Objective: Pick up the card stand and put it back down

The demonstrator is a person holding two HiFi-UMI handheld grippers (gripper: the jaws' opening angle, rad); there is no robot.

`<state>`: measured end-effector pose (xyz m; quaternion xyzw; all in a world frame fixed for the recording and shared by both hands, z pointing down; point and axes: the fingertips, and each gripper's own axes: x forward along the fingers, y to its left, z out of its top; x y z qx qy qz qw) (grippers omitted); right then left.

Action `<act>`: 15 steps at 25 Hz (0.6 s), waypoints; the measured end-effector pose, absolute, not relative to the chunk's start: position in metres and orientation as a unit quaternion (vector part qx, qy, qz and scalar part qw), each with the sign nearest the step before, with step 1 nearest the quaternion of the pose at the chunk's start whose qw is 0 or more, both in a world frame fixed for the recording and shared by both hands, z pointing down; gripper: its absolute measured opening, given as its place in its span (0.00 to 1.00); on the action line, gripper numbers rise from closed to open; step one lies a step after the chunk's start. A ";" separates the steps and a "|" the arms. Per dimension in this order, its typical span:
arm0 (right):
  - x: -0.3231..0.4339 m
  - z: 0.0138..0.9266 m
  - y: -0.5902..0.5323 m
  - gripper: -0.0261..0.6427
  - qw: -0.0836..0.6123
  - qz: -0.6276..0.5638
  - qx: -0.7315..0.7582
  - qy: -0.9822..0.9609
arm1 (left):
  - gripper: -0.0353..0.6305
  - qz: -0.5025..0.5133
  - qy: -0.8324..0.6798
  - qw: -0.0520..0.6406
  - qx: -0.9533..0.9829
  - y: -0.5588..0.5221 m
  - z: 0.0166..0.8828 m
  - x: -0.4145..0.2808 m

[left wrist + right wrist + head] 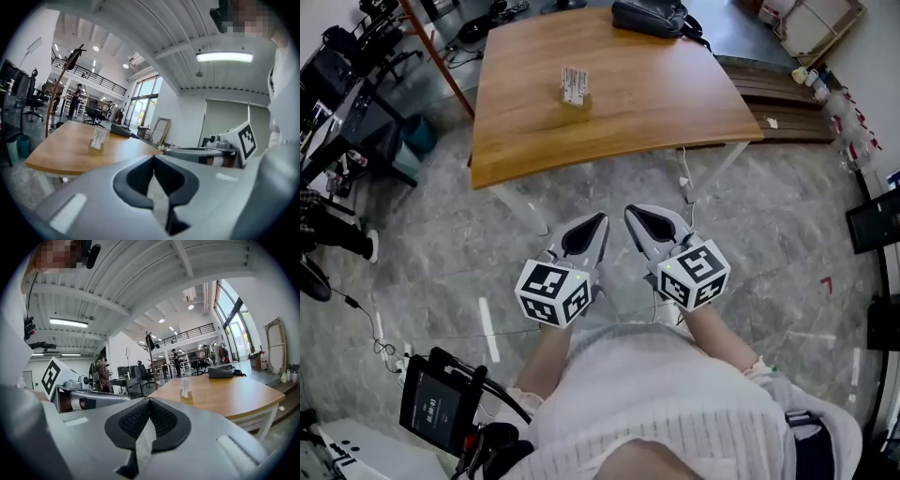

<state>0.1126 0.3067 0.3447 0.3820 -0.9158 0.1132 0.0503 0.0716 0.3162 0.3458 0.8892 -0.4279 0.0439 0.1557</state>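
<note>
We found the card stand upright on the wooden surface, in its far-left part, with a white card set in it. A dark bag lay at the far edge of the same surface, well apart from the stand.

Neither gripper was near the stand. Both were held over the grey floor, short of the near edge of the surface and close in front of the person's body.

The left gripper pointed toward the surface. Its jaws met at the tips with nothing between them, and its own view showed only floor through the gap behind the tips. The right gripper was just beside it, its jaws likewise closed and empty. The two tips leaned toward each other but stood apart. Each marker cube faced back toward the person.

In the left gripper view the stand appeared beyond and left of the jaws. In the right gripper view it appeared beyond and right of them. We noted no contact with the stand.
</note>
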 end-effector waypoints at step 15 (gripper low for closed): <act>0.039 0.330 0.137 0.04 0.049 0.119 0.412 -0.902 | 0.06 0.046 -0.407 0.158 0.899 0.141 0.332 -0.004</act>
